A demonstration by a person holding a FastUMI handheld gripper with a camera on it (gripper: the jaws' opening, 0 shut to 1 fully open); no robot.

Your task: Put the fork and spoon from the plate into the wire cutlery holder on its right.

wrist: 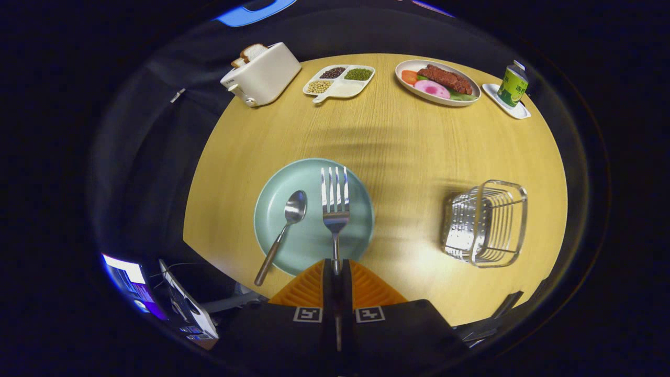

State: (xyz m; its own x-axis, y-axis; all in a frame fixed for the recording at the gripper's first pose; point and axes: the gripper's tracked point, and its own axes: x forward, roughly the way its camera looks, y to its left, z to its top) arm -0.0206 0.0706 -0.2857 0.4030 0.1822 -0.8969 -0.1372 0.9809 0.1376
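Fork (335,201) handle between gripper (335,269) fingers

The fork (335,201) handle's lower end is hidden between the closed fingers of the gripper (335,268). Beyond the fork, the can (512,84) has label print too small to make out.

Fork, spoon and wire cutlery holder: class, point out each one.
fork (335,201), gripper view, on its neck below the tines.
spoon (294,207), gripper view, on its bowl.
wire cutlery holder (484,222), gripper view, on its wire side.
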